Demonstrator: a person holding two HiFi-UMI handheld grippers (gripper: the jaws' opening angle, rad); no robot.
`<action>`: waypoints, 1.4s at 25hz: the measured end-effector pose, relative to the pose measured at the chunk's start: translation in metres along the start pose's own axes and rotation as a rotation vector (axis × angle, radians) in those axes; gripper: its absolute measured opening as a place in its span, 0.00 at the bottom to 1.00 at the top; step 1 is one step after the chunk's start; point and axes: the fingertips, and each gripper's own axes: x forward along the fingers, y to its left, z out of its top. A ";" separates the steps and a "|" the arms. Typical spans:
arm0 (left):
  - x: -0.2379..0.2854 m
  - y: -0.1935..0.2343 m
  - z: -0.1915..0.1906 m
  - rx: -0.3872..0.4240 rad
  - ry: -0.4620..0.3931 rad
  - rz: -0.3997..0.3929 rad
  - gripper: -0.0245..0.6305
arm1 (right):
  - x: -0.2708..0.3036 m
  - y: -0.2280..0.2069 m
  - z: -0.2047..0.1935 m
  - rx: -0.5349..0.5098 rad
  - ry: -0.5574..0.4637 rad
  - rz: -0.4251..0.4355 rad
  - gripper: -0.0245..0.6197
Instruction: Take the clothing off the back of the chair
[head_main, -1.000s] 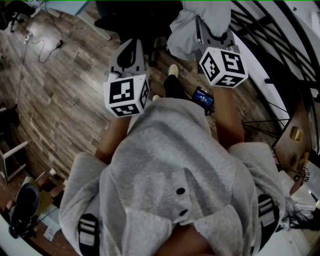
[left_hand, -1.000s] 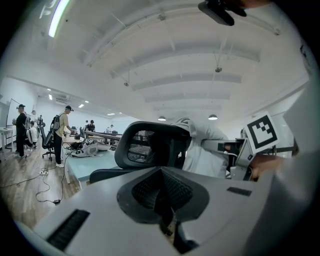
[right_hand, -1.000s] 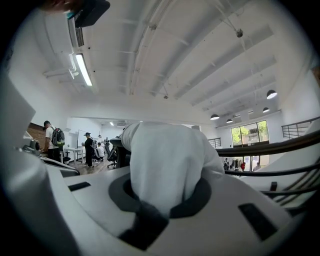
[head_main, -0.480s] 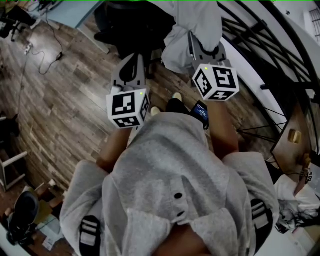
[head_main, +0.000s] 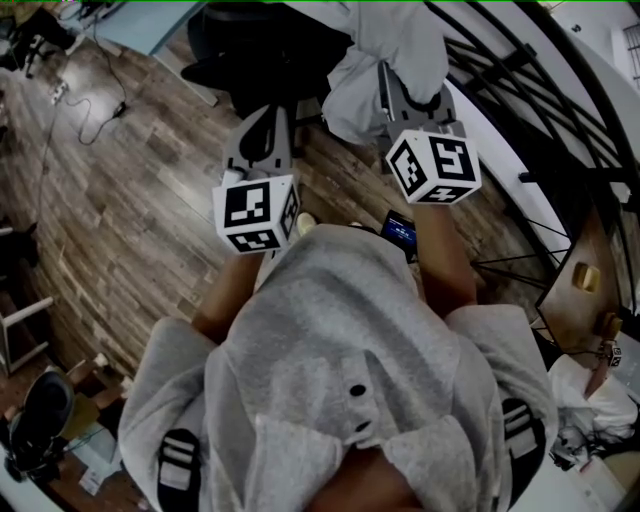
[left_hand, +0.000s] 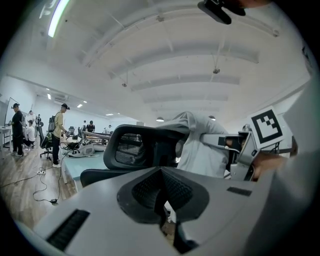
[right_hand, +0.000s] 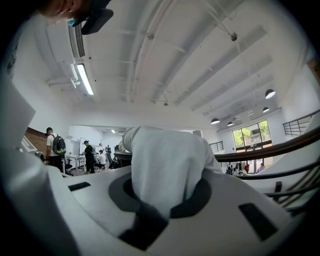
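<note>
A pale grey garment (head_main: 385, 50) hangs over the back of a black mesh office chair (head_main: 255, 55) in the head view. My right gripper (head_main: 412, 85) is shut on a fold of it. In the right gripper view the cloth (right_hand: 167, 160) fills the gap between the jaws of that gripper (right_hand: 160, 200). My left gripper (head_main: 266, 112) hovers left of the garment, in front of the chair, shut and holding nothing. The left gripper view looks over its joined jaws (left_hand: 161, 195) at the chair back (left_hand: 132, 147), the garment (left_hand: 200, 145) and the right gripper's marker cube (left_hand: 267, 127).
A wooden floor (head_main: 120, 200) with a loose cable (head_main: 95, 95) lies to the left. Dark curved railings (head_main: 540, 90) run along the right. People stand in the background (left_hand: 59, 132). Bags and clutter sit at the lower left (head_main: 40, 430) and lower right (head_main: 590, 390).
Both grippers have drawn a little back toward me and upward. The garment has come along with the right gripper, which still grips it.
</note>
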 end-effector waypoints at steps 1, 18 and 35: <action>0.001 -0.006 0.000 0.002 0.002 -0.005 0.05 | -0.002 -0.003 0.001 0.002 -0.001 0.001 0.17; 0.007 -0.062 0.001 0.016 0.001 -0.034 0.05 | -0.047 -0.037 0.011 -0.007 -0.001 -0.016 0.17; 0.031 -0.087 -0.002 0.047 0.034 -0.124 0.05 | -0.064 -0.058 0.006 0.011 0.009 -0.087 0.17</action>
